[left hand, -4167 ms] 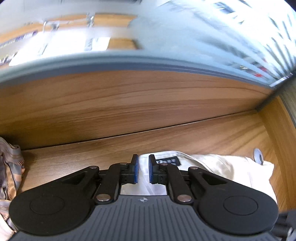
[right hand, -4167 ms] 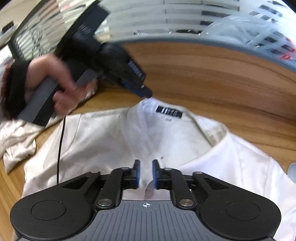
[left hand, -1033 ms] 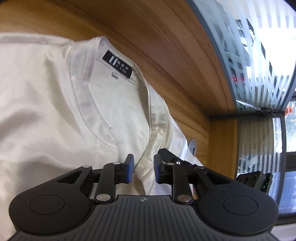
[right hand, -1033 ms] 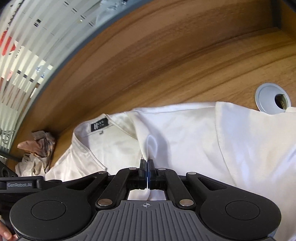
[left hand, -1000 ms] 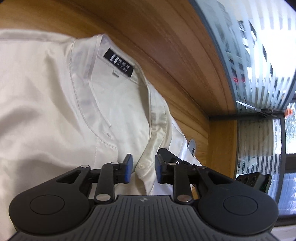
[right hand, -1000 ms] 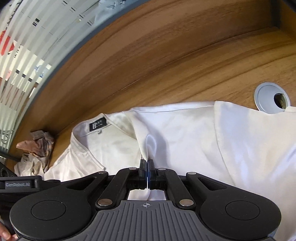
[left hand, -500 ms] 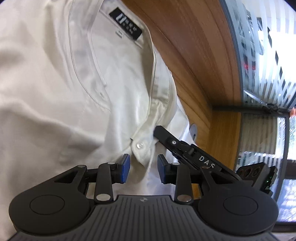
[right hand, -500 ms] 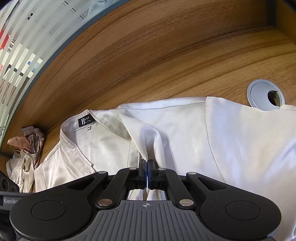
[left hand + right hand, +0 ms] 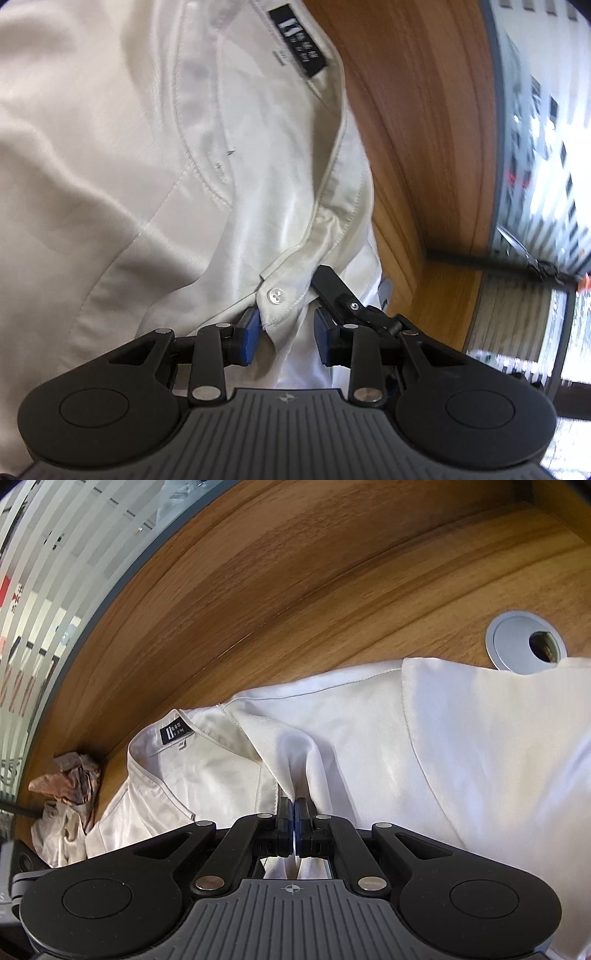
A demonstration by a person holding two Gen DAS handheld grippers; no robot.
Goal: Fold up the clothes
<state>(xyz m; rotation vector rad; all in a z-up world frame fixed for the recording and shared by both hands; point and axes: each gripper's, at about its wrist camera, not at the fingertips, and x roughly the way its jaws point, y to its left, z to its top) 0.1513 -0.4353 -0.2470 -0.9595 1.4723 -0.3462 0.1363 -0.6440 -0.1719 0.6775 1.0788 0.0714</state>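
Two claws: both on one white shirt (image 9: 140, 155), laid out on the wooden counter (image 9: 332, 602).
Shirt: spread flat with its neck toward the wooden back panel; black neck label (image 9: 300, 46) faces up inside the collar band.
Left claw (image 9: 284, 332): jaws closing, a gap on each side; the buttoned corner of the placket hangs between the blue pads (image 9: 248, 335), which do not press it yet.
Button (image 9: 275, 294): white, on that placket corner, just above the left claw's tips.
Right claw (image 9: 294, 825): clamped tight on a raised pleat of the shirt's front, fabric pulled up into a ridge running into the jaws and showing behind them too.
Right claw, seen from left wrist: its black finger (image 9: 334, 288) pokes out from under the placket edge, just beside the left claw's right pad.
Cable hole (image 9: 526, 646): grey round grommet in the counter, far right; the shirt's edge overlaps its lower rim.
Other cloth (image 9: 68, 794): crumpled brown and beige bundle against the back panel, left of the collar, apart from the shirt's neck.
Background: frosted striped glass (image 9: 44, 590) above the panel.
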